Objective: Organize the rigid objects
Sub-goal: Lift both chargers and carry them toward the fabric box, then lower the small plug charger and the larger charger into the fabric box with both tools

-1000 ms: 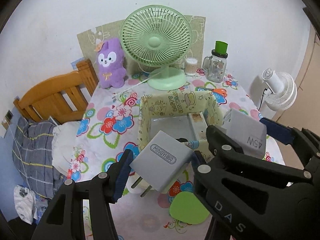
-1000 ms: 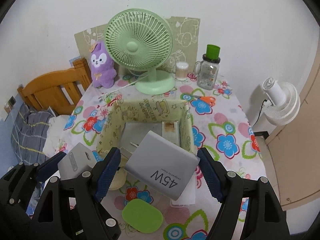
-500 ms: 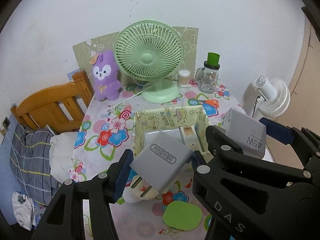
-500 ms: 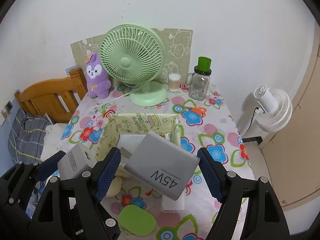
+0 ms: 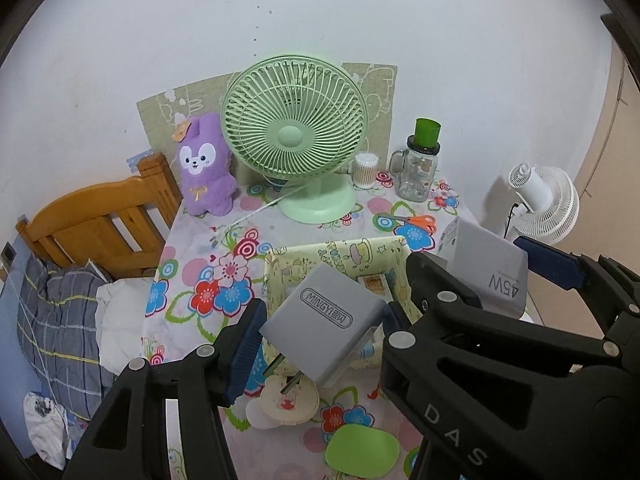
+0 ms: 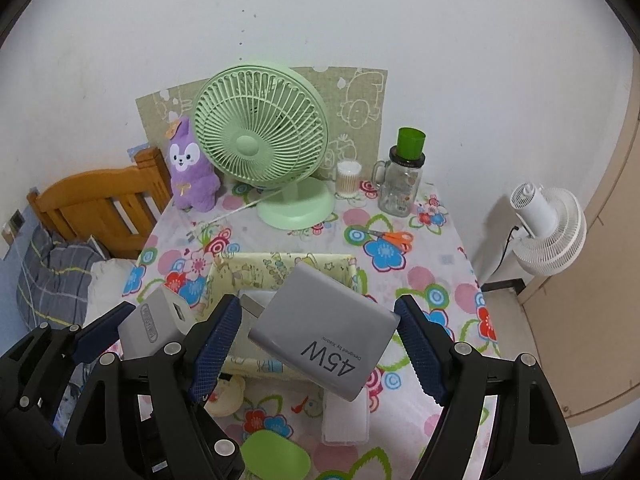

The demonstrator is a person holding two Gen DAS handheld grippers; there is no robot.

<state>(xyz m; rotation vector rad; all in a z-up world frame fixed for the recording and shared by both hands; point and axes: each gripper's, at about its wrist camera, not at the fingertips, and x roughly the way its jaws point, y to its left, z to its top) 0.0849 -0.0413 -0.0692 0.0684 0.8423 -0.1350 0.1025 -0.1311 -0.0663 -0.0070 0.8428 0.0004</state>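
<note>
The left gripper is clamped on a small grey charger at centre frame, prongs poking down, while the right gripper squeezes the bigger grey 45W charger at lower centre, both held above the yellow box. Both look like stiff, smooth, fairly light plastic blocks, best pinched across their flat sides as they are now. The box floor is mostly hidden behind the chargers, and what lies inside is hard to make out.

A fan stands at the back of the tabletop, a plush toy to its left and a jar to its right. A box sits before the fan, with scissors to its right.
</note>
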